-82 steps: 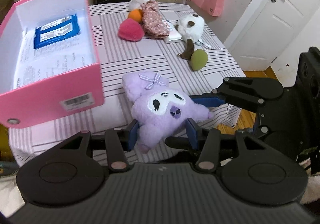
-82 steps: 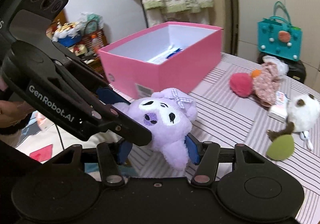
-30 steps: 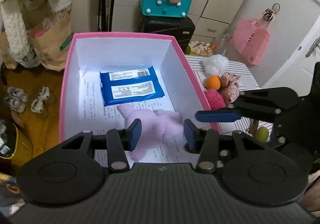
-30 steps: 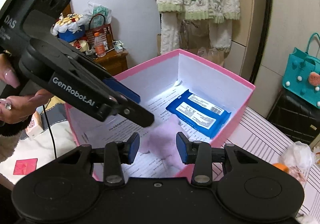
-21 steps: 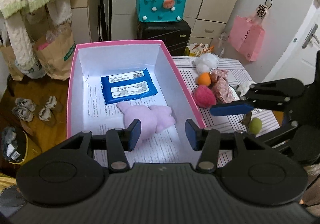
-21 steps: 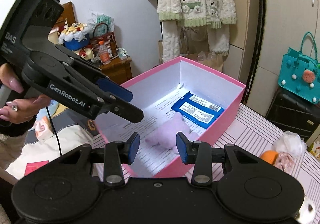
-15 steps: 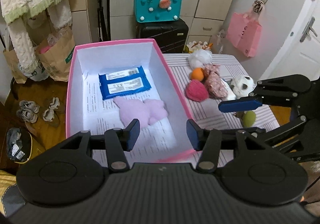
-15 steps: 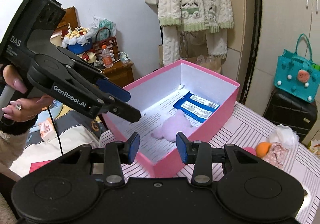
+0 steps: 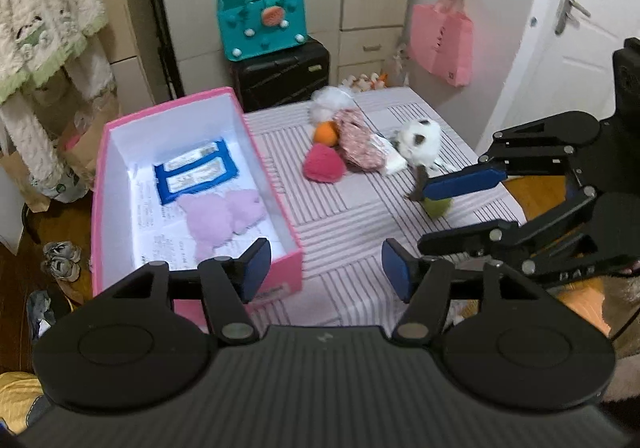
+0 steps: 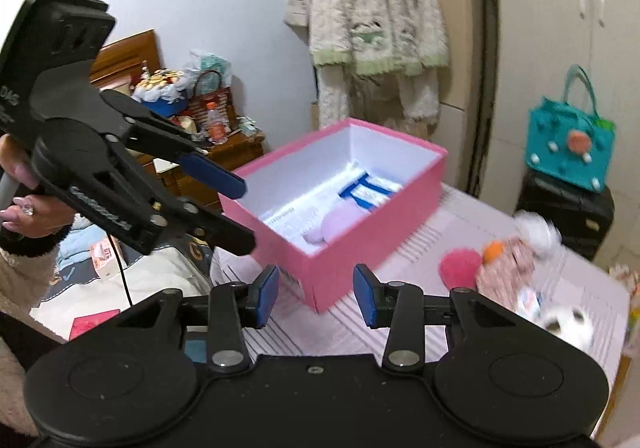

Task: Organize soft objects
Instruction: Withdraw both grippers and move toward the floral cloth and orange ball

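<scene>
The purple plush (image 9: 222, 217) lies face down inside the pink box (image 9: 280, 207) beside a blue packet (image 9: 196, 173); the right wrist view shows a part of the plush (image 10: 340, 224) over the pink box's wall (image 10: 360, 248). My left gripper (image 9: 324, 274) hangs above the box's near corner and the striped table (image 9: 352, 224); its jaws are opening with nothing between them. My right gripper (image 10: 316, 296) is open and empty, held back from the box. On the table lie a red pompom (image 9: 324, 165), an orange ball (image 9: 326, 133), a floral pouch (image 9: 358, 145), a white panda plush (image 9: 420, 137) and a green ball (image 9: 438, 205).
A teal bag (image 9: 262, 27) sits on a black suitcase (image 9: 284, 73) behind the table. A pink bag (image 9: 440, 39) hangs by the white door (image 9: 580, 47). Fleece clothes (image 10: 376, 7) hang at the wall. A hand (image 10: 24, 207) grips the left tool's handle.
Both grippers pulled back and up from the box, leaving the purple plush inside. The left jaws have widened. More of the table and its toys has come into view.
</scene>
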### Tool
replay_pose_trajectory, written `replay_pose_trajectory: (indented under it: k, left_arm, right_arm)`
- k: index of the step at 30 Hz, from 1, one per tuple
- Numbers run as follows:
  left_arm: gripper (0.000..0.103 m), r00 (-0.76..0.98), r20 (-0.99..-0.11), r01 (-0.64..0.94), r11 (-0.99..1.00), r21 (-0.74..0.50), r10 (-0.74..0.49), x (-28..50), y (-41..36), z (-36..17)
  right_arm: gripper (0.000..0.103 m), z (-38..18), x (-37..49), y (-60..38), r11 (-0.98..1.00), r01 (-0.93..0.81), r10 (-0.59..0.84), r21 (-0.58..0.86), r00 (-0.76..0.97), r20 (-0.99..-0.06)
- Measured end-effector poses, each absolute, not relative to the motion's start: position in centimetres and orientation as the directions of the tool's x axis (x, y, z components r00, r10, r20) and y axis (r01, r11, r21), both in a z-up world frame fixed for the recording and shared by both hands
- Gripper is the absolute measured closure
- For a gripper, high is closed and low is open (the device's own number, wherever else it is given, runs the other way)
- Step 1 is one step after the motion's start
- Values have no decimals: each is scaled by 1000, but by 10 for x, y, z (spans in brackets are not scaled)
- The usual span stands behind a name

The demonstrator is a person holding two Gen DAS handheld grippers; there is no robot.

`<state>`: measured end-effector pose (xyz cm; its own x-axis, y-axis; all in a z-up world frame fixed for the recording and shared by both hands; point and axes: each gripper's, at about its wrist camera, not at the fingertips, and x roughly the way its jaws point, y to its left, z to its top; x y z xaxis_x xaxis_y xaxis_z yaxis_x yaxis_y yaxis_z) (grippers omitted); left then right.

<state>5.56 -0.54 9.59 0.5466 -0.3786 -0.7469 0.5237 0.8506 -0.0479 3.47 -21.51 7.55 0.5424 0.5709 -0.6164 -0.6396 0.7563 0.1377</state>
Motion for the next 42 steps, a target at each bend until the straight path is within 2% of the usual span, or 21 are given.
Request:
replay_pose_trajectory:
  k: [13,18,32,37,42]
  left_arm:
    - [41,406,-813,650,757,-64,-417,44,-81,64]
    - [41,377,-824,659,748,-82,-423,50,-101,50]
    - [41,513,-734,584,808,-81,-445,111,-149,7]
    - [41,567,-711,534,843,-68,-417,140,-162,-13]
    - [41,618,-695,495,869,-19,-367,166,-173,-30]
  right_arm:
    - [55,30,12,-286,828,-526,505,196,547,-668]
    - [53,16,9,-304,841,-513,473,170,548,-690]
    - [49,-50,46,-331,895,-426,410,133,670,-618]
    - [42,-77,61,-335,915,-385,382,123,721,-579]
    - [37,-81,59,-328,920,-389,338,36,745,-575]
